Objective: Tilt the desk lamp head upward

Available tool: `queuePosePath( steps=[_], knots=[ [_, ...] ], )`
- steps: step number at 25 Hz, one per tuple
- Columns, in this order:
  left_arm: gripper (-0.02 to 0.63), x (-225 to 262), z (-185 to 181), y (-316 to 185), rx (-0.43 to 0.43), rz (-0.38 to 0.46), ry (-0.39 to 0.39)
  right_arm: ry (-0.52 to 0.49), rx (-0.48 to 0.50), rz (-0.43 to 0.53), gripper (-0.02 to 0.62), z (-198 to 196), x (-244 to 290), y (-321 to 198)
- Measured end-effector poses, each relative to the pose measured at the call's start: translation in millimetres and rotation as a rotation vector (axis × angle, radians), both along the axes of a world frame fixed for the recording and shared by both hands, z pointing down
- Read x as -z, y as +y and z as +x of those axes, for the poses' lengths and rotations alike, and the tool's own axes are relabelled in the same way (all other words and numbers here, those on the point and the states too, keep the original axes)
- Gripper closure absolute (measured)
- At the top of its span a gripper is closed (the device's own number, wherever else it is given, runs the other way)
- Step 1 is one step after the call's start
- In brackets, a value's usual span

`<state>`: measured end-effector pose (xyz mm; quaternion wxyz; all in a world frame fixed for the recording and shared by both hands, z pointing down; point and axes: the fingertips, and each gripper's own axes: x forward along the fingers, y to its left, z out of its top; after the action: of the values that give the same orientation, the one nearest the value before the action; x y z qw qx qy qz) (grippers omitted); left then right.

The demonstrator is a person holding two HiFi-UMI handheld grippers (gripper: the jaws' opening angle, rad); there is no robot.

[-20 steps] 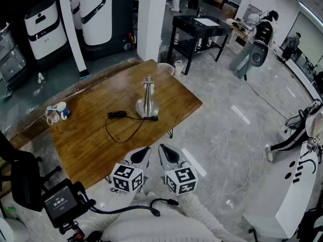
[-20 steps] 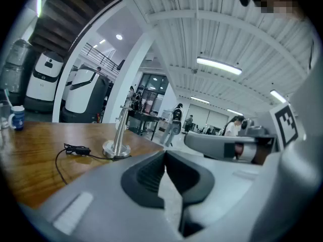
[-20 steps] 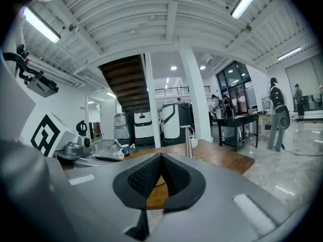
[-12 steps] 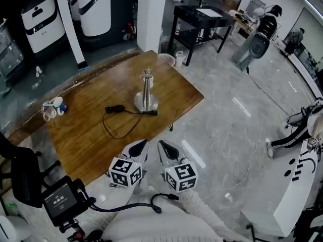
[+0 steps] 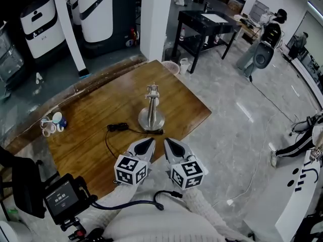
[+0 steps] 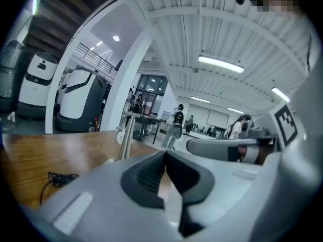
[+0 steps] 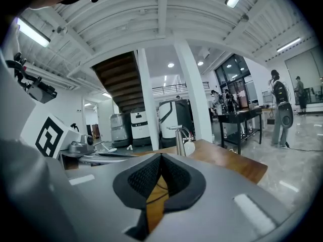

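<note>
A silver desk lamp [image 5: 151, 111] stands on a round base near the right end of the wooden table [image 5: 91, 120]; its black cord [image 5: 117, 135] loops to the left. The lamp's post shows beyond the jaws in the left gripper view [image 6: 124, 141] and in the right gripper view [image 7: 180, 141]. My left gripper [image 5: 148, 143] and right gripper [image 5: 167, 143] hover side by side just in front of the lamp's base, near the table's front edge. Both are shut with nothing between the jaws, and neither touches the lamp.
A blue-and-white mug [image 5: 59, 120] and clear glasses [image 5: 47, 128] lie at the table's left. A white pillar [image 5: 154, 19] and a black side table [image 5: 208, 26] stand beyond it. A black chair [image 5: 22, 183] and a camera rig [image 5: 64, 201] sit at the lower left.
Both grippers have moved forward over the table's front edge, closer to the lamp's base. The head view has shifted slightly. The lamp has not moved.
</note>
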<state>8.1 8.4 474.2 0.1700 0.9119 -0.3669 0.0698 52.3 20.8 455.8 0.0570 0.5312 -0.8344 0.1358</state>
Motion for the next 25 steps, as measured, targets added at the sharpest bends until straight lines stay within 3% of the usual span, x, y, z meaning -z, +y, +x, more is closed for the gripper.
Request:
queuePosePath(
  steps=[9, 18, 25],
  knots=[
    [0.559, -4.5, 4.1, -69.7, -0.029, 0.006, -0.044, 0.0, -0.024, -0.065, 0.597, -3.2, -15.9, -63.9],
    [0.503, -26.9, -8.2, -110.6, -0.001, -0.016, -0.081, -0.008, 0.004, -0.153, 0.594, -12.9, -39.4, -87.2],
    [0.46, -44.9, 5.4, -136.2, -0.007, -0.034, -0.112, -0.024, 0.008, -0.204, 0.592, 2.2, -48.2, -106.6]
  ],
)
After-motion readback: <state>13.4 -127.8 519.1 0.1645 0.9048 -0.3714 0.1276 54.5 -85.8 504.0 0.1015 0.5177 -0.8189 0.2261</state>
